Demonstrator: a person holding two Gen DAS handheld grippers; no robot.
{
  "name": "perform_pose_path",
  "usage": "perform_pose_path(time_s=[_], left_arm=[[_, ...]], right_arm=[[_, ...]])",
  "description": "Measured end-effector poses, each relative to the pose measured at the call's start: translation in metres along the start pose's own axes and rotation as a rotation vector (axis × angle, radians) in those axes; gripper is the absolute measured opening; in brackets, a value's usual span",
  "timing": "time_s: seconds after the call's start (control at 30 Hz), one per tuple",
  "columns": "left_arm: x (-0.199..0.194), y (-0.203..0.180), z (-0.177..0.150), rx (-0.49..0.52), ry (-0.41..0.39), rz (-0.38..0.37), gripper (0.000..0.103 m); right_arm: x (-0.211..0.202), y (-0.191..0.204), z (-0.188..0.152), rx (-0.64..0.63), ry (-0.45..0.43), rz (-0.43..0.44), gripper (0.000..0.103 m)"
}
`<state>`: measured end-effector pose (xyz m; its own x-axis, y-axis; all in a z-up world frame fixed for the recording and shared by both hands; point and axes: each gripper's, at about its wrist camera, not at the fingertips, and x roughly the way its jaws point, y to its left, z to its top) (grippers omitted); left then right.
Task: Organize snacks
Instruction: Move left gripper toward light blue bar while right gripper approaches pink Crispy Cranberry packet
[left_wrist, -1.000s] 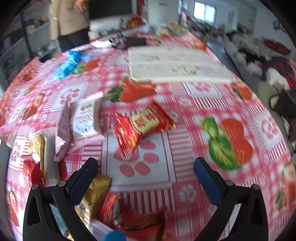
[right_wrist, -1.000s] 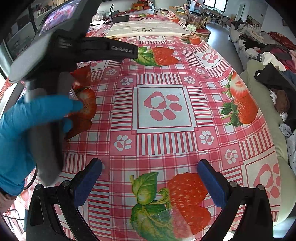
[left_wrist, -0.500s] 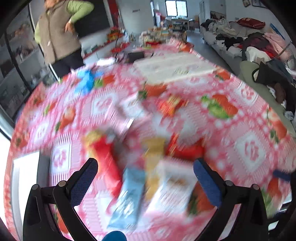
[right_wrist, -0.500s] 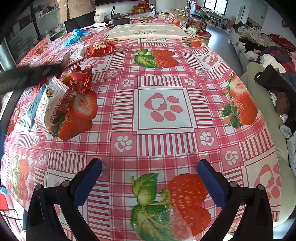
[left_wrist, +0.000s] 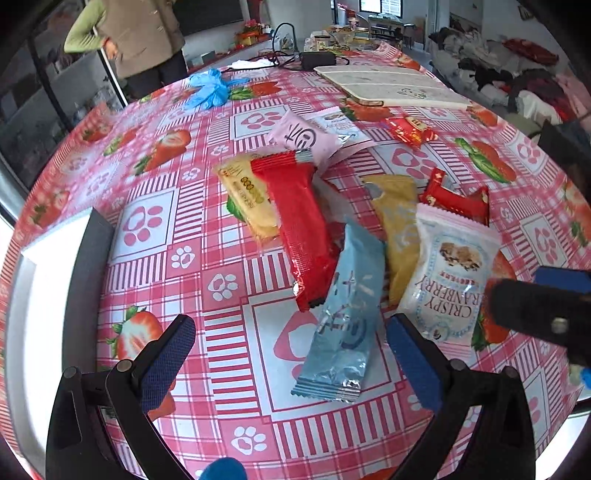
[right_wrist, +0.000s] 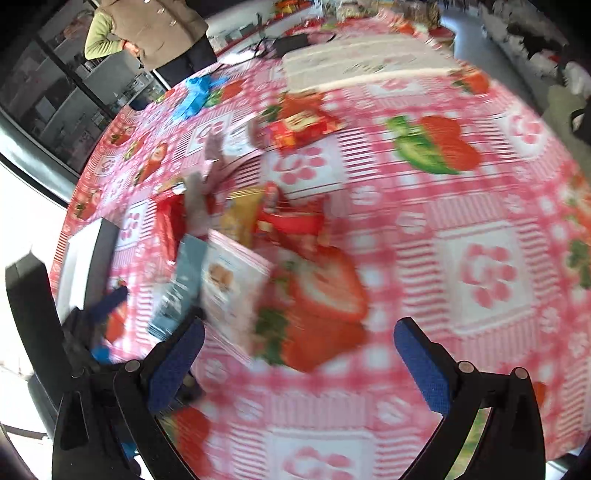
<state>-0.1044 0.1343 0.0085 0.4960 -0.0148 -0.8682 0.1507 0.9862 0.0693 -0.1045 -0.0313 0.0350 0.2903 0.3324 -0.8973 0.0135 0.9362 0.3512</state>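
Observation:
Several snack packets lie in a loose heap on the strawberry tablecloth. In the left wrist view I see a light blue packet (left_wrist: 341, 321), a long red packet (left_wrist: 301, 225), a yellow packet (left_wrist: 245, 197), a gold packet (left_wrist: 397, 229), a white cranberry packet (left_wrist: 448, 275), a pink packet (left_wrist: 303, 138) and small red packets (left_wrist: 410, 129). My left gripper (left_wrist: 291, 362) is open and empty just short of the blue packet. My right gripper (right_wrist: 299, 365) is open and empty; its view is blurred, with the heap (right_wrist: 236, 273) at its left finger.
A white box (left_wrist: 48, 295) sits at the table's left edge. A flat white board (left_wrist: 391, 88) lies at the far side, with blue gloves (left_wrist: 208, 88), cables and jars near it. A person (left_wrist: 136, 33) stands beyond the table. A sofa with clothes is at right.
My left gripper pulled back and up from the heap, so the whole pile is now in view. My right gripper swung left toward the heap and is still moving.

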Motion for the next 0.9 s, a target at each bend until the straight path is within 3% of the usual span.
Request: perform_pose_path(time_s=[0.13,0.17,0.2,0.23,0.27,0.53,0.63,0.8,0.9], left_arm=[[0.002,0.007,-0.003,-0.032,0.0,-0.037,0.103],[0.004,0.012,-0.004,-0.061,0.013,-0.061,0.103],[0.004,0.014,-0.004,-0.071,0.015,-0.066,0.103],[0.003,0.014,-0.003,-0.069,0.019,-0.04,0.103],[0.002,0.013,-0.003,-0.061,0.02,-0.019,0.103],[-0.007,-0.012,0.003,0.022,-0.015,-0.055,0.101],[-0.003,-0.024,0.006,0.036,0.003,-0.073,0.084],[-0.014,-0.022,-0.007,0.001,-0.017,-0.09,0.042],[-0.027,-0.014,-0.031,-0.005,-0.024,-0.083,0.04]], right_arm=[[0.025,0.02,0.009,0.001,0.054,0.029,0.103],[0.028,0.024,0.011,-0.009,0.05,0.015,0.098],[0.029,0.028,0.012,-0.025,0.041,-0.001,0.088],[0.028,0.032,0.013,-0.048,0.031,-0.018,0.058],[0.028,0.031,0.014,-0.057,0.035,0.015,0.047],[0.007,-0.019,0.003,-0.002,0.043,0.028,0.047],[-0.003,-0.038,-0.002,0.018,0.042,0.018,0.047],[-0.016,-0.055,-0.014,0.025,0.046,0.033,0.047],[-0.019,-0.055,-0.022,-0.001,0.048,0.04,0.047]])
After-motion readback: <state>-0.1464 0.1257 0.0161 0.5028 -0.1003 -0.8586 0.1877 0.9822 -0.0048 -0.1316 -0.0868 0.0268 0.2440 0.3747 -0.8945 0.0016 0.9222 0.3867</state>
